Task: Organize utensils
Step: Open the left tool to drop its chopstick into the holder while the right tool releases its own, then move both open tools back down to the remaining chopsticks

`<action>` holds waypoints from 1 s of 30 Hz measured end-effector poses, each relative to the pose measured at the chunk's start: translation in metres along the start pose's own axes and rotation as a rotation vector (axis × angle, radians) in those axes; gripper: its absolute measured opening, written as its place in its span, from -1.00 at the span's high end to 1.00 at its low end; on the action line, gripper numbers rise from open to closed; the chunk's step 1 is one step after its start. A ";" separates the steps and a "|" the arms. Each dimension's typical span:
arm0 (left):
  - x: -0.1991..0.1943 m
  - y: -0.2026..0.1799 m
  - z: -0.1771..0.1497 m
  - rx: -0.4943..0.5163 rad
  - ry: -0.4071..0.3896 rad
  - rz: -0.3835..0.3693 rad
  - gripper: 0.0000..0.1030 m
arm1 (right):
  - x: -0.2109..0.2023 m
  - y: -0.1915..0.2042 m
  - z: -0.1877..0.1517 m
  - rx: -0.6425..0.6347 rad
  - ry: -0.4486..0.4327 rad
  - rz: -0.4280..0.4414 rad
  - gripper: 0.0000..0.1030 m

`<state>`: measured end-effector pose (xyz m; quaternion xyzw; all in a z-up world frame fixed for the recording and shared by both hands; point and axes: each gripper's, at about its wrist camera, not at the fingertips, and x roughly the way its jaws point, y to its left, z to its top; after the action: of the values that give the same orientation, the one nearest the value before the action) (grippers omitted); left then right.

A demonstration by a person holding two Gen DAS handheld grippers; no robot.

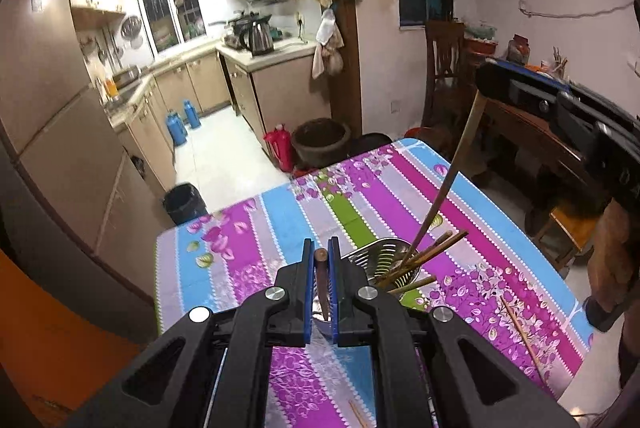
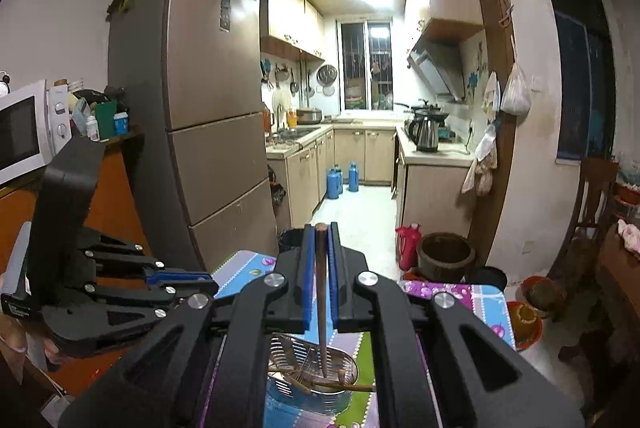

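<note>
Two claws each pinch one dark chopstick between blue pads. The left claw (image 1: 321, 260) is closed on a short-looking chopstick (image 1: 322, 280) that points down toward the flowered tabletop (image 1: 248, 228). The right claw (image 2: 320, 248) is clamped on a long chopstick (image 2: 321, 300) whose tip dips into the metal utensil holder (image 2: 316, 388). In the left wrist view that same long chopstick (image 1: 444, 184) slants down from the right claw (image 1: 486, 76) into the holder (image 1: 384, 260), where about four or five more chopsticks lean against the rim. One loose chopstick (image 1: 520, 336) lies on the tabletop well to the right of the holder, and another tip (image 1: 356, 414) shows at the bottom edge; the right wrist view shows neither. The right wrist view alone looks down into the holder's slotted inside and shows the left claw (image 2: 192, 280) from the side.
</note>
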<state>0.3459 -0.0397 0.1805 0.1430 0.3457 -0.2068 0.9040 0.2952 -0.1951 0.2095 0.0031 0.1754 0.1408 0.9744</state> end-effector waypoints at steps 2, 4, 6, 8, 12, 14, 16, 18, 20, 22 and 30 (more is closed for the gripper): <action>0.011 0.005 -0.001 -0.024 0.010 -0.018 0.85 | 0.008 0.000 -0.003 0.003 0.013 -0.006 0.91; 0.023 0.010 -0.002 -0.047 0.019 -0.028 0.85 | 0.017 0.000 -0.008 0.009 0.031 -0.010 0.91; 0.036 0.013 -0.005 -0.064 0.029 -0.027 0.85 | 0.028 0.000 -0.015 0.009 0.053 -0.019 0.91; 0.045 0.018 -0.009 -0.083 0.039 -0.037 0.85 | 0.036 0.001 -0.021 0.008 0.067 -0.024 0.91; 0.065 0.019 -0.019 -0.109 0.068 -0.044 0.85 | 0.053 0.001 -0.036 0.005 0.111 -0.018 0.90; 0.074 0.020 -0.024 -0.121 0.080 -0.035 0.84 | 0.060 0.002 -0.043 0.000 0.137 -0.033 0.81; 0.077 0.021 -0.028 -0.128 0.085 -0.025 0.84 | 0.059 0.002 -0.045 -0.005 0.118 -0.064 0.56; 0.066 0.023 -0.028 -0.130 0.051 -0.003 0.83 | 0.051 0.000 -0.041 0.006 0.096 -0.077 0.55; 0.048 0.029 -0.024 -0.153 0.002 0.001 0.63 | 0.040 -0.003 -0.033 0.014 0.062 -0.085 0.55; 0.022 0.033 -0.021 -0.168 -0.063 0.010 0.59 | 0.019 -0.005 -0.024 0.012 0.020 -0.087 0.55; -0.094 0.024 -0.033 -0.131 -0.277 0.094 0.51 | -0.064 -0.017 -0.012 -0.031 -0.077 -0.118 0.45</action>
<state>0.2751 0.0201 0.2243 0.0702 0.2235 -0.1590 0.9591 0.2379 -0.2295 0.2195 -0.0169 0.1355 0.0857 0.9869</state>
